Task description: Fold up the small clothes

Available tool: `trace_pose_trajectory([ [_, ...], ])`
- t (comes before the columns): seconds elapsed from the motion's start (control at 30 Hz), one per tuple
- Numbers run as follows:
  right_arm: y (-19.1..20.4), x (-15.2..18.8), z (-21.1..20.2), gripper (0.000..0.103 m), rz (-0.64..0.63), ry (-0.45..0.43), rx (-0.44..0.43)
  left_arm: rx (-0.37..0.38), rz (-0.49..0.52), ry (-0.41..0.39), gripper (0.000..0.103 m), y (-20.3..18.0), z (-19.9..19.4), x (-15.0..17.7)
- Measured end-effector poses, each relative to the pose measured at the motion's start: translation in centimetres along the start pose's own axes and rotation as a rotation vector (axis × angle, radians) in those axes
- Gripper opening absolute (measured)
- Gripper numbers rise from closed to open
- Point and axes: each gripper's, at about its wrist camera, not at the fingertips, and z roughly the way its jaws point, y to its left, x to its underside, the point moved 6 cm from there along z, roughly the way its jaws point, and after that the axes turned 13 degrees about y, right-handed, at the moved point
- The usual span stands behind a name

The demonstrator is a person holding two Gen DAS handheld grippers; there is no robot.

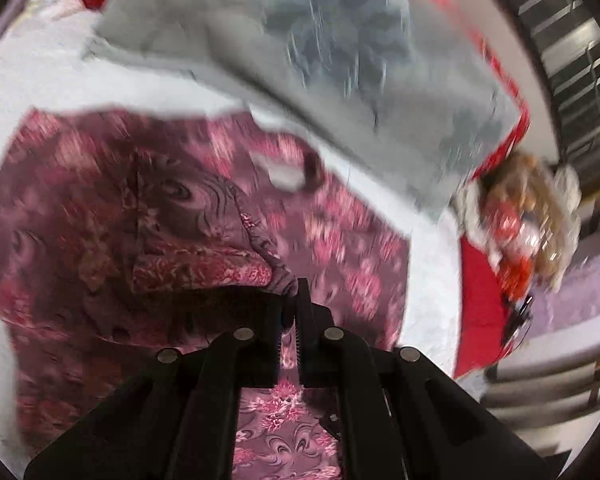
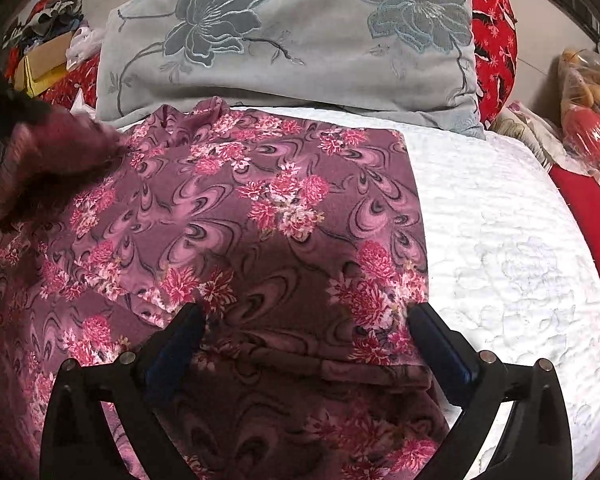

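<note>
A maroon garment with pink flowers (image 2: 260, 208) lies spread on a white quilted bed (image 2: 500, 240). In the left wrist view my left gripper (image 1: 296, 292) is shut on a bunched fold of this garment (image 1: 180, 216) and holds it lifted; the view is blurred by motion. In the right wrist view my right gripper (image 2: 306, 316) is open, its two fingers wide apart just above the garment's near right part. The lifted, blurred fold with the left gripper shows at the left edge of the right wrist view (image 2: 48, 160).
A grey pillow with blue embroidered flowers (image 2: 284, 36) lies at the head of the bed, with a red patterned cushion (image 2: 494, 52) behind it. A plastic bag with a toy (image 2: 588, 100) sits at the right. Mixed clutter (image 2: 44, 36) lies at the far left.
</note>
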Motion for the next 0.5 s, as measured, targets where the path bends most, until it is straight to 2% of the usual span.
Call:
trace_pose_trajectory([
  [0.07,-0.1,0.0,0.0,0.103,0.004,0.004,-0.01,-0.039,0.001,0.045,0.005,0.2,2.5,0.8],
  [0.17,-0.2,-0.1,0.1,0.103,0.009,0.01,-0.019,-0.075,-0.024,0.12,0.017,1.3,5.2,1.8],
  [0.23,-0.1,-0.2,-0.1,0.103,-0.001,0.019,-0.012,-0.022,-0.058,0.153,0.019,2.5,5.1,2.5],
  [0.3,0.0,-0.3,-0.4,0.103,-0.003,0.038,-0.003,0.082,-0.066,0.154,0.022,3.3,3.1,3.5],
  [0.37,0.0,-0.9,-1.6,0.102,0.02,0.018,0.011,0.14,-0.057,0.108,0.038,4.7,0.2,4.5],
  [0.4,0.4,-1.2,-2.4,0.102,0.022,-0.012,-0.006,0.156,-0.06,0.059,0.051,5.9,-1.6,4.9],
  [0.43,1.2,-1.8,-3.6,0.102,0.016,-0.053,-0.034,0.162,-0.076,0.012,0.059,7.1,-3.1,5.2],
  [0.5,3.1,-2.7,-4.8,0.103,-0.014,-0.09,-0.08,0.162,-0.136,-0.057,0.061,10.2,-5.3,5.6],
])
